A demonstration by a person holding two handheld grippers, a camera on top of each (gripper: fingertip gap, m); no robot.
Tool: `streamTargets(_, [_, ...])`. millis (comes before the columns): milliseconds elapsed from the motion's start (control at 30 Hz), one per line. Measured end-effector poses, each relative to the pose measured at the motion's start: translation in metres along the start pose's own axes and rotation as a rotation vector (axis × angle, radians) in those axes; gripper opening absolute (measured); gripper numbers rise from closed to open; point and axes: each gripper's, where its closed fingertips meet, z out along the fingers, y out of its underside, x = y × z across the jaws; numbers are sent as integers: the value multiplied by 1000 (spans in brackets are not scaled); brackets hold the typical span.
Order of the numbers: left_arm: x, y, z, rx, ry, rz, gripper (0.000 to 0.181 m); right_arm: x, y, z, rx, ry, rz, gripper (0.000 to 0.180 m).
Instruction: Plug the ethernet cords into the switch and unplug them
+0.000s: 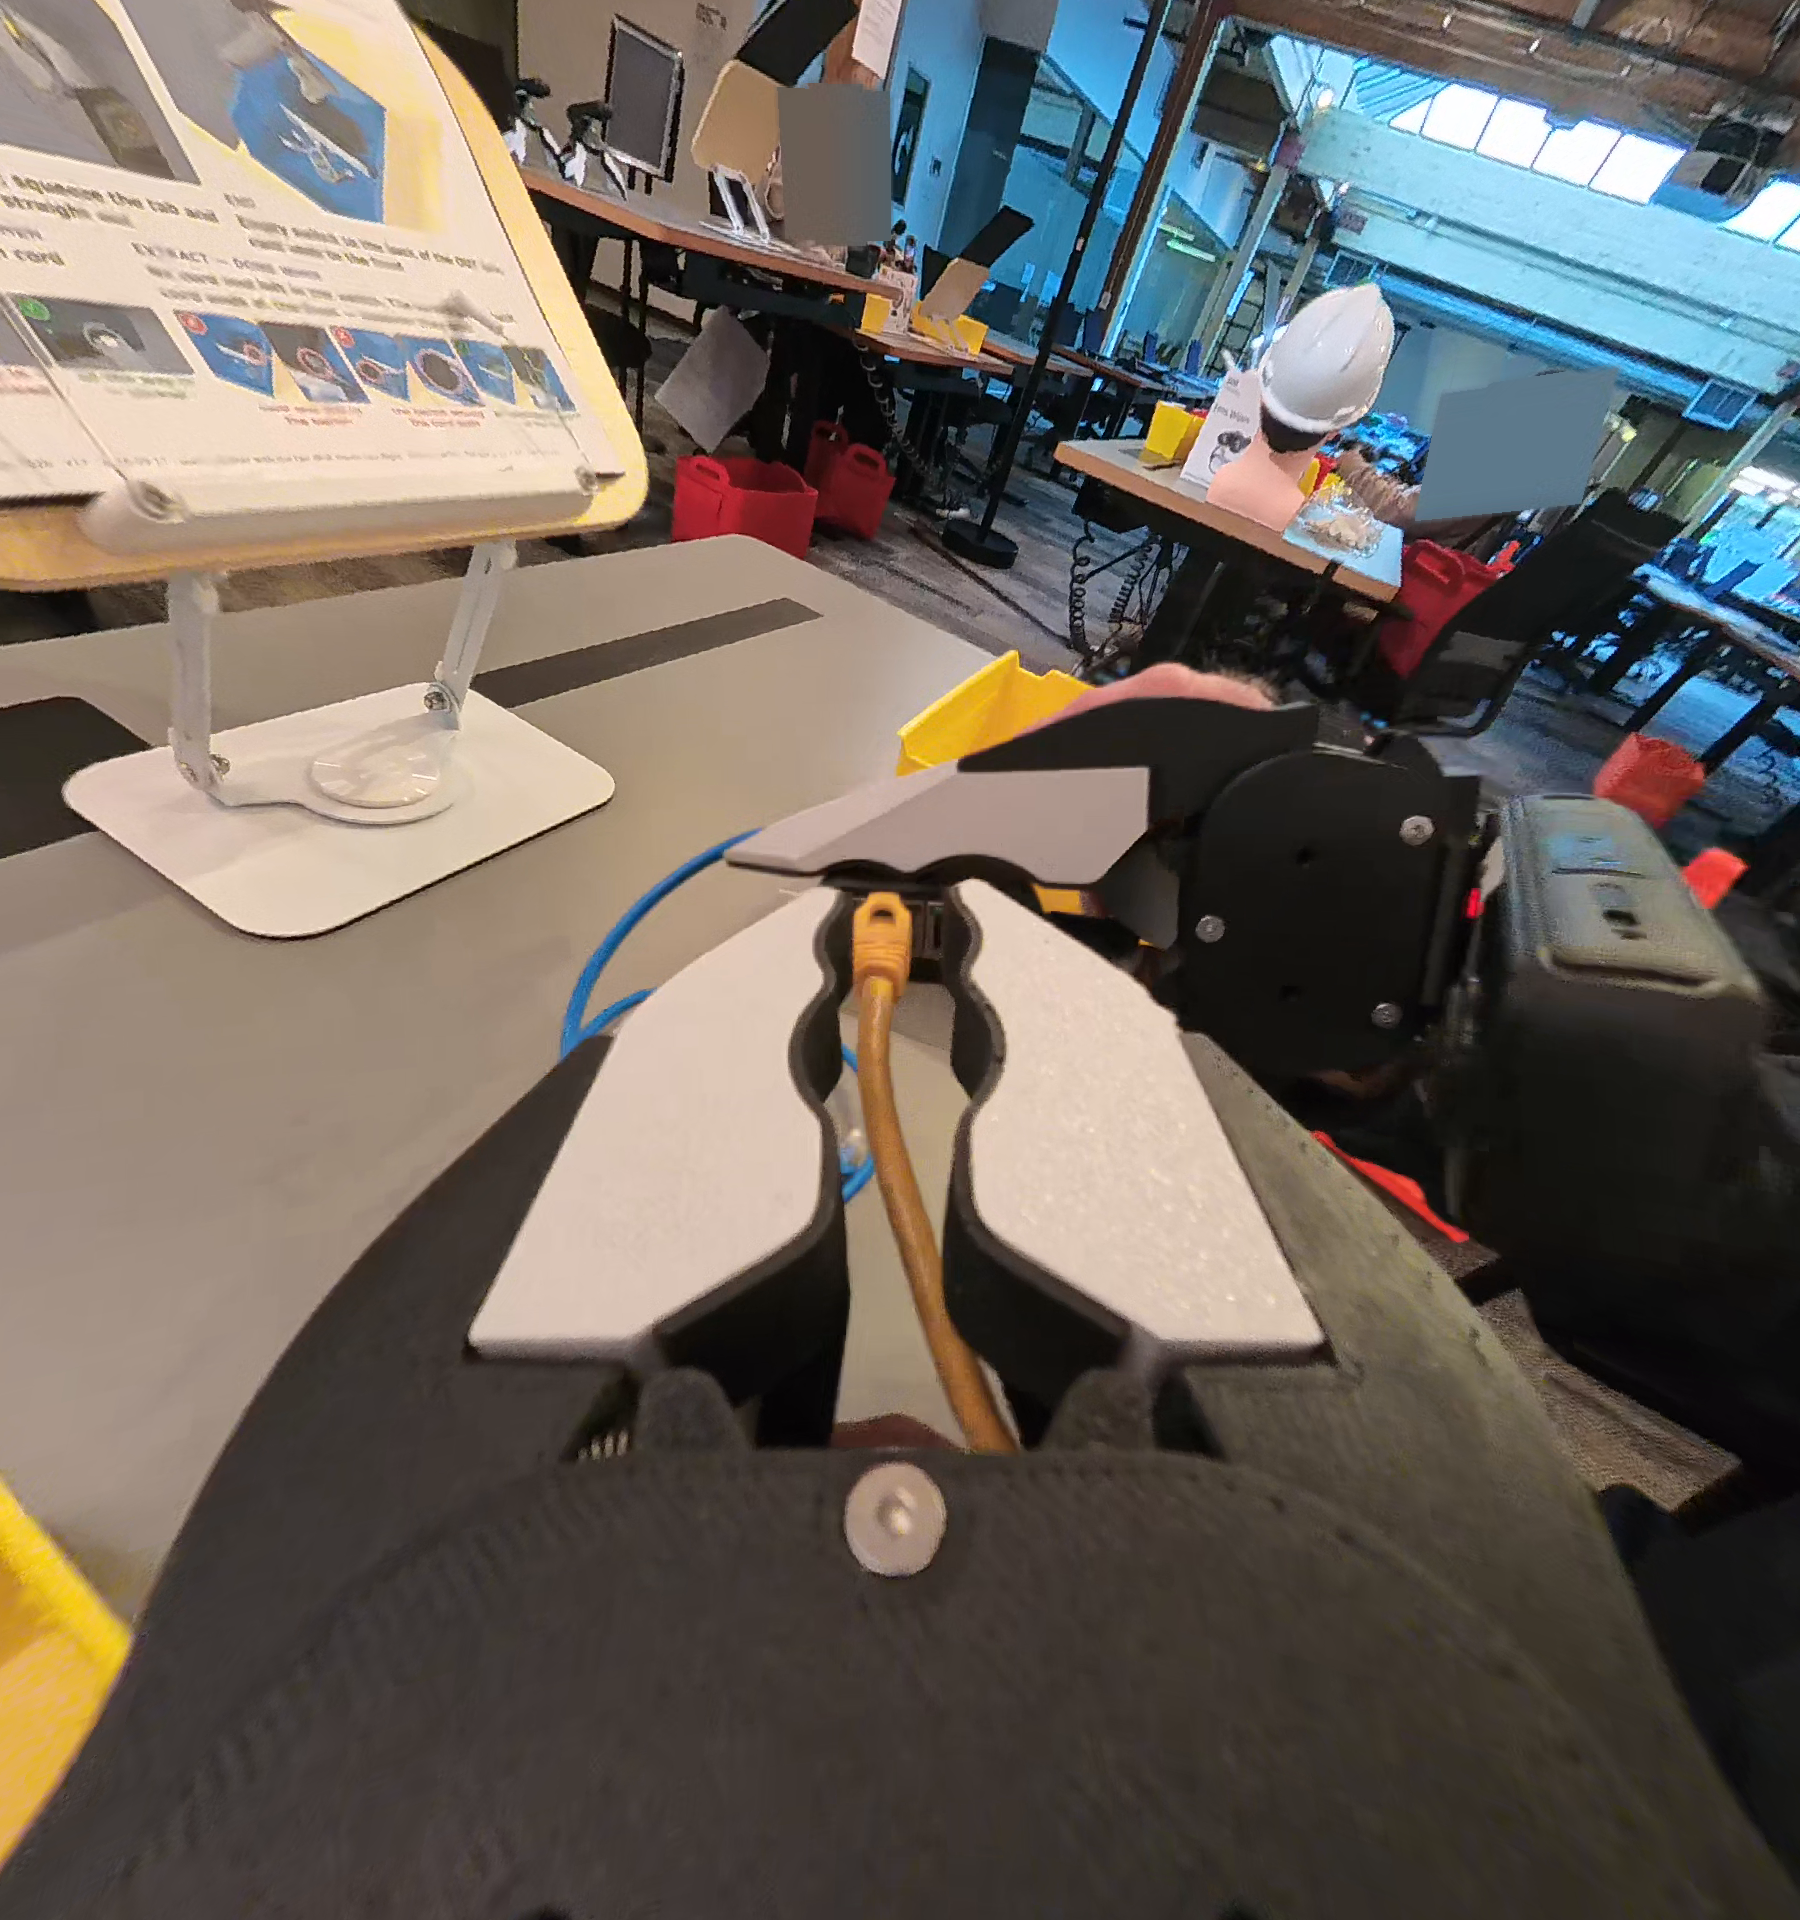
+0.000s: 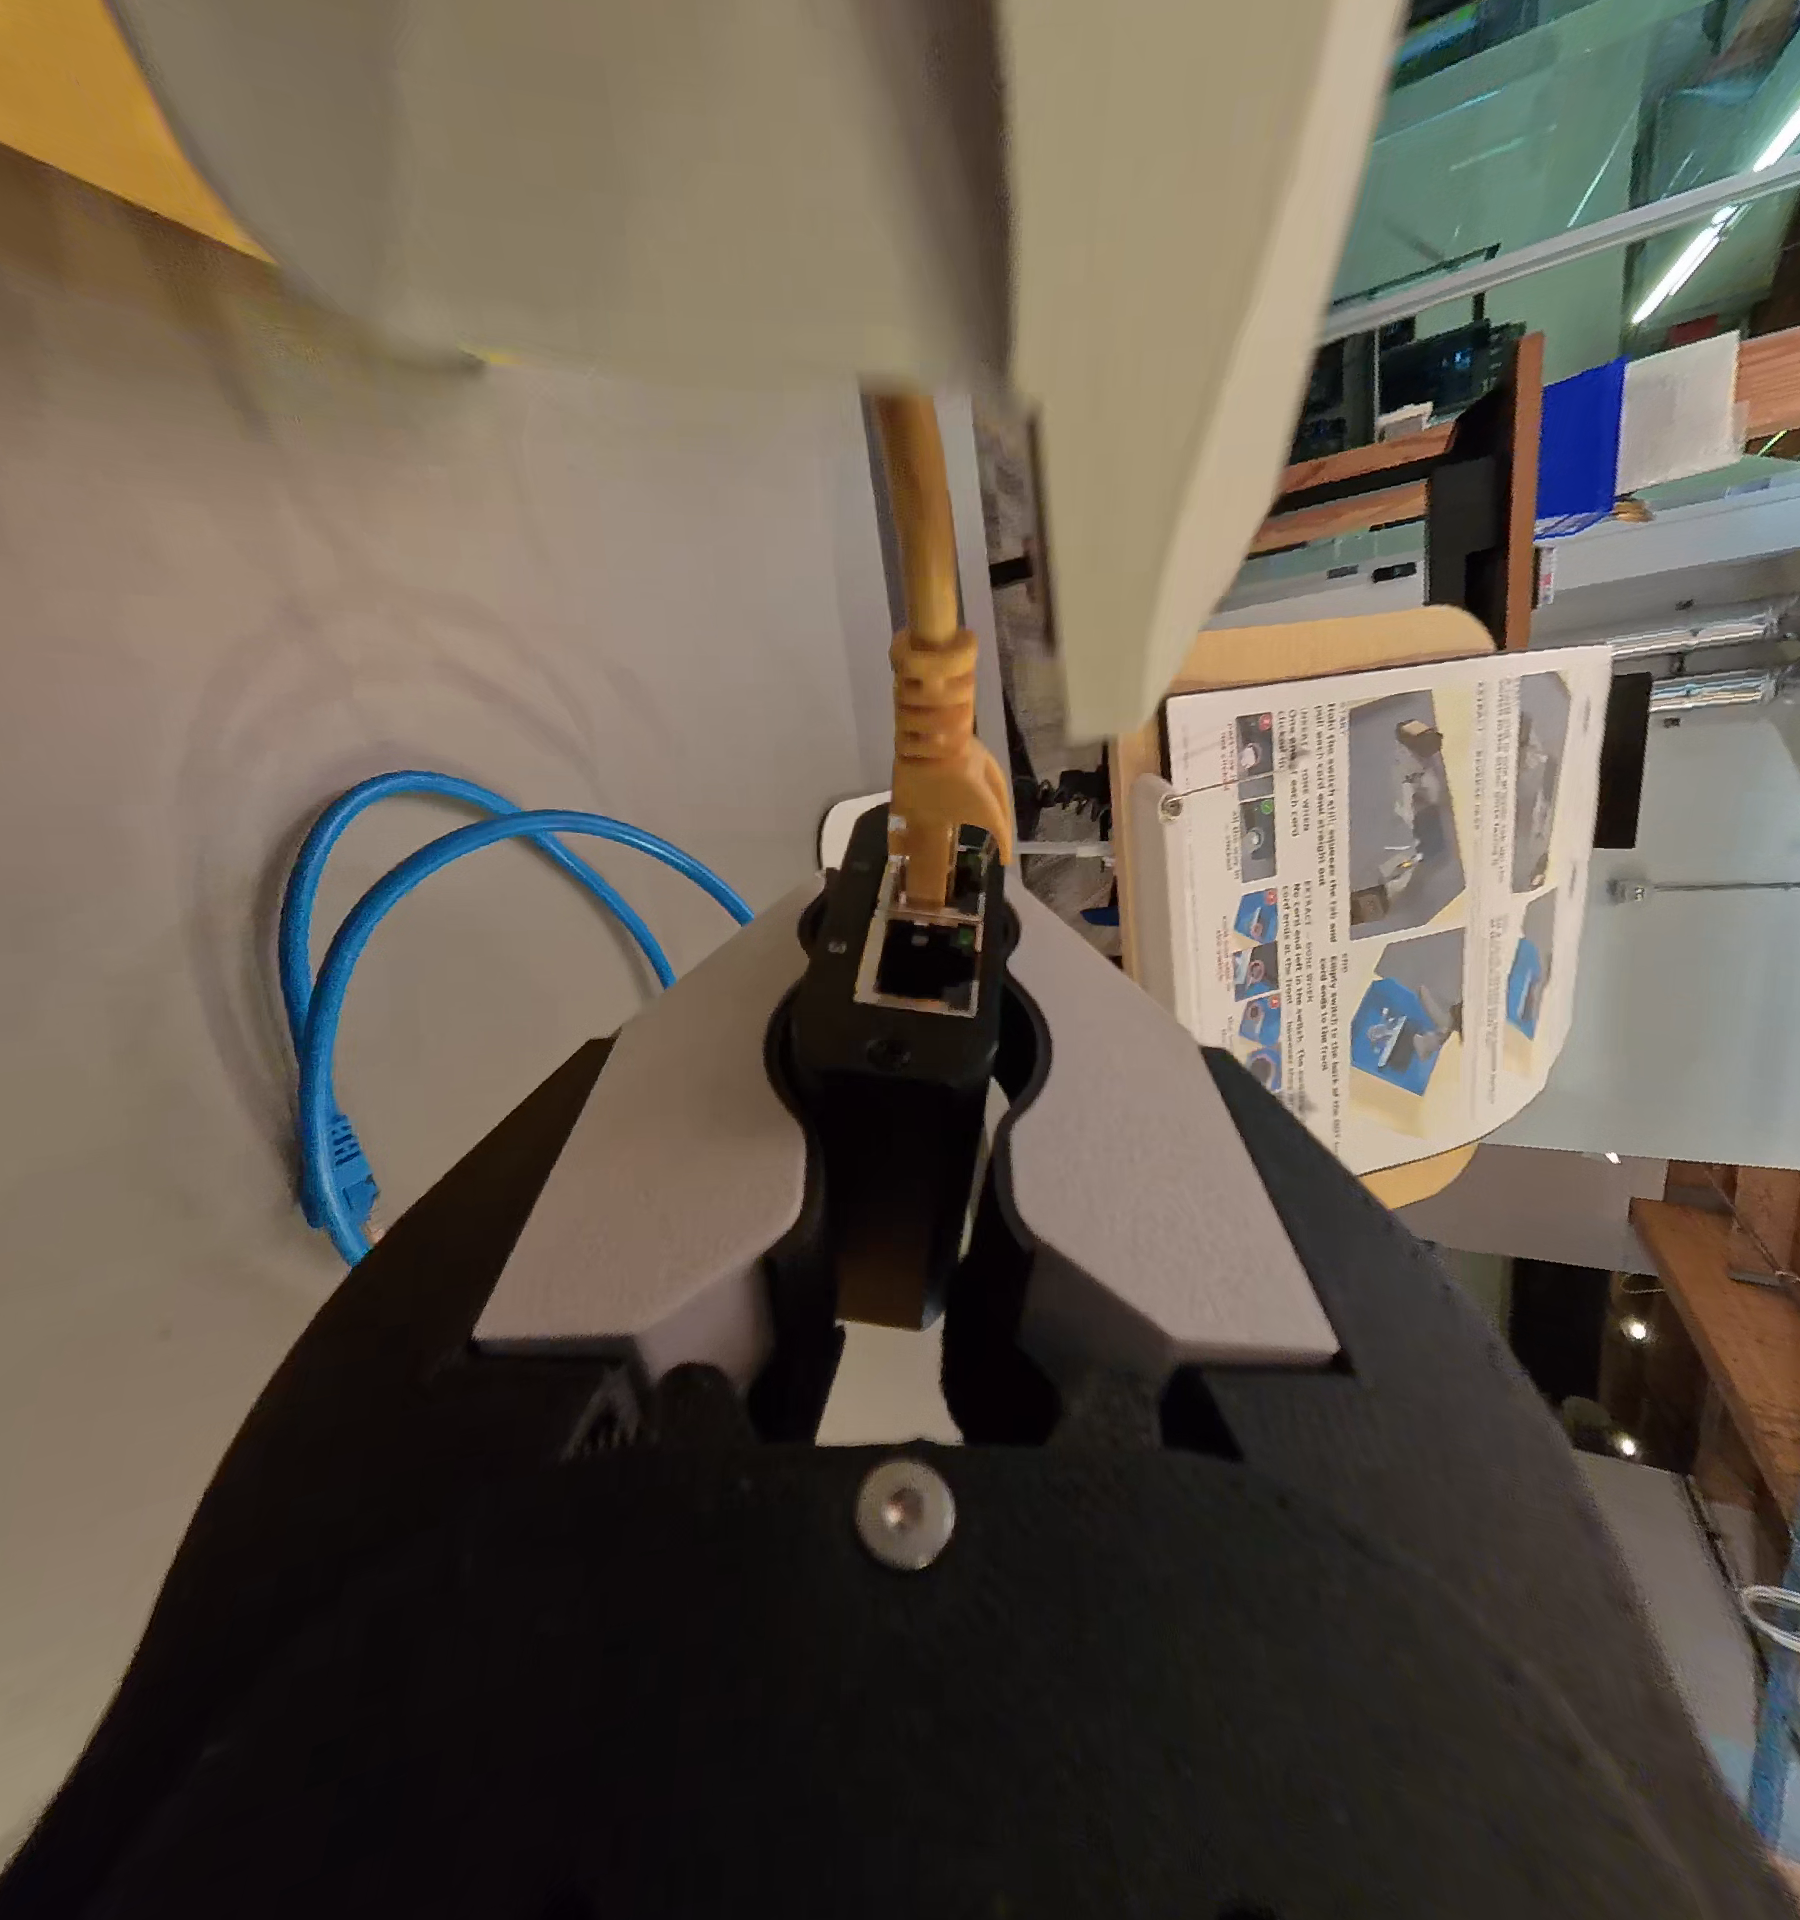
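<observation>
My right gripper (image 2: 911, 914) is shut on the small black switch (image 2: 896, 1122) and holds it above the grey table. An orange ethernet cord (image 2: 927, 582) is plugged into the switch's farther port, and the port beside it (image 2: 922, 966) is empty. In the left wrist view my left gripper (image 1: 894, 914) is open. The orange cord (image 1: 901, 1174) runs between its fingers without being pinched, and its plug (image 1: 880, 935) sits in the switch ahead. The left gripper's fingers (image 2: 1187, 312) fill the top of the right wrist view. A blue ethernet cord (image 2: 408, 831) lies looped and unplugged on the table.
An instruction sheet on a wooden board (image 1: 252, 260) stands on a white base (image 1: 335, 800) at the table's far left. A yellow bin (image 1: 989, 707) sits behind the right gripper's body (image 1: 1291, 883). Another yellow bin (image 1: 2, 1662) is at the near left. Other tables stand beyond. Some 8 cm of space lies between my two pairs of fingers.
</observation>
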Motion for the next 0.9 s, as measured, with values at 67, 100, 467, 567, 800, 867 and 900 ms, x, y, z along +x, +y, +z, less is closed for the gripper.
streamTargets(67, [-6, -9, -8, -2, -28, 27, 19, -1, 7, 3, -17, -10, 13, 23])
streamTargets(100, [-9, -13, -13, -4, -37, 32, 20, -1, 10, 4, -25, -14, 20, 23])
streamTargets(467, [-51, -49, -100, -125, -242, 177, 20, -25, 51, 22, -133, -146, 62, 24])
streamTargets(567, [-66, -28, -125, -269, -339, 225, 23, -35, 61, 27, -165, -188, 69, 24])
streamTargets(800, [-101, 70, -188, -627, -524, 188, 31, -64, 81, 36, -239, -299, 53, 24])
streamTargets(867, [-108, 100, -203, -730, -554, 123, 37, -75, 85, 37, -260, -349, 55, 23])
streamTargets(900, [-112, 111, -210, -769, -582, 109, 37, -80, 89, 38, -283, -373, 54, 23])
